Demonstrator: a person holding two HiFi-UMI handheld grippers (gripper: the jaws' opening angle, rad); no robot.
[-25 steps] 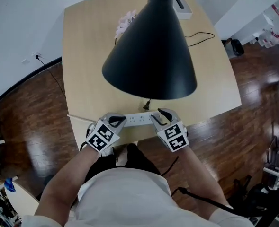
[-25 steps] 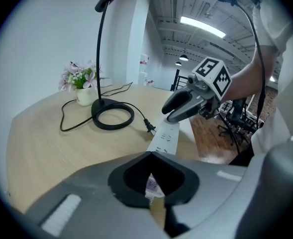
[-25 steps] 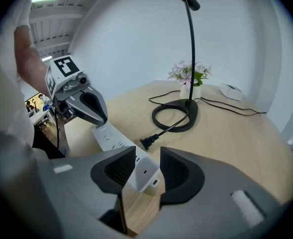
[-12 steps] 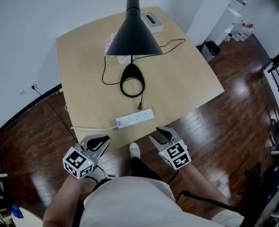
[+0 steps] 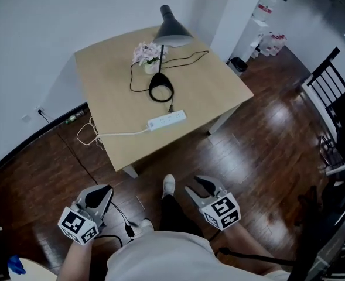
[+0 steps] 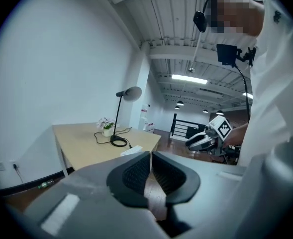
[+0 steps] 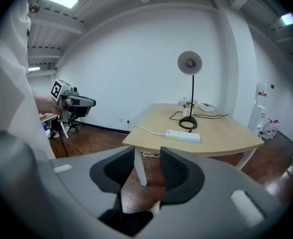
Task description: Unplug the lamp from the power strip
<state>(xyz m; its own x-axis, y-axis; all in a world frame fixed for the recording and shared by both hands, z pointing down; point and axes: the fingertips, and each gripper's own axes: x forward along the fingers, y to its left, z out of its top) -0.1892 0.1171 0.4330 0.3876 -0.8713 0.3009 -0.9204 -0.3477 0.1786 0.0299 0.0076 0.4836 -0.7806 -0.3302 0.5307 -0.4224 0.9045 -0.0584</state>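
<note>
The black desk lamp [image 5: 171, 31] stands at the far side of the wooden table [image 5: 210, 89], well away from me. Its black cord runs from the round base [image 5: 160, 92] to a plug end [image 5: 171, 106] lying just beyond the white power strip [image 5: 167, 120]; it looks out of the sockets. Both grippers hang over the floor in front of the person. My left gripper [image 5: 105, 189] is shut and holds nothing [image 6: 150, 156]. My right gripper [image 5: 198, 186] is open; its jaws have just been opening, with nothing between them [image 7: 147, 156]. The right gripper view shows the strip [image 7: 183, 136] at the table's edge.
A pot of pink flowers [image 5: 146, 54] stands beside the lamp. The strip's white cable [image 5: 93, 134] drops off the table's left edge to the floor. A black chair [image 5: 336, 116] stands at the right, white shelving [image 5: 265, 16] at the back. A shoe [image 5: 168, 185] shows between the grippers.
Both grippers have pulled back from the power strip and off the table, and now hang over the floor. The person has stepped away, so the table and lamp look much smaller.
</note>
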